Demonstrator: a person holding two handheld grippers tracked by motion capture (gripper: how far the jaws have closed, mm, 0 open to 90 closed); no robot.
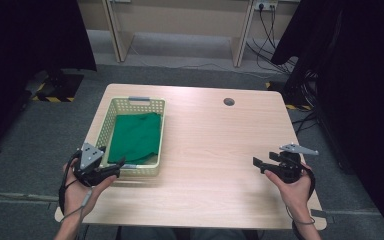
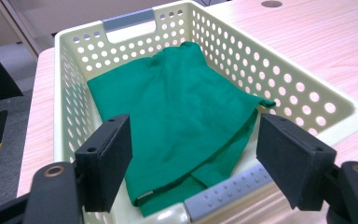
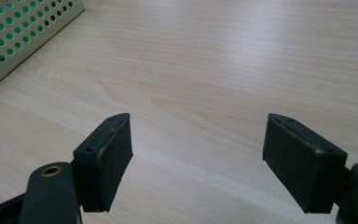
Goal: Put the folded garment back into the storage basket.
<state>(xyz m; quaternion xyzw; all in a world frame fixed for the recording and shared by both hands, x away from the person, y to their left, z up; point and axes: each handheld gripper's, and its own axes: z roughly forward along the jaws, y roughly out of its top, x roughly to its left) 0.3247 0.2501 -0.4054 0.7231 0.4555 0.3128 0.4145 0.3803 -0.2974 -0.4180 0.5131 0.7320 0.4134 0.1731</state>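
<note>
A pale yellow perforated basket (image 1: 111,111) with grey handles stands on the left half of the wooden table (image 1: 215,135). A folded green cloth (image 1: 136,136) lies flat inside it. My left gripper (image 1: 121,166) hovers at the basket's near end, jaws open, nothing between them. From the left gripper view, the green cloth (image 2: 177,116) lies just beyond the open gripper (image 2: 193,158), and the basket's near grey handle (image 2: 228,191) sits below it. My right gripper (image 1: 259,165) is held over bare table at the right, open and pointing left. The right gripper view has the open gripper (image 3: 198,154) above bare wood.
A round cable hole (image 1: 229,102) lies at the table's far edge. The basket's corner (image 3: 23,28) appears at the top left of the right gripper view. Dark curtains stand at both sides, and desk legs and cables lie beyond the table.
</note>
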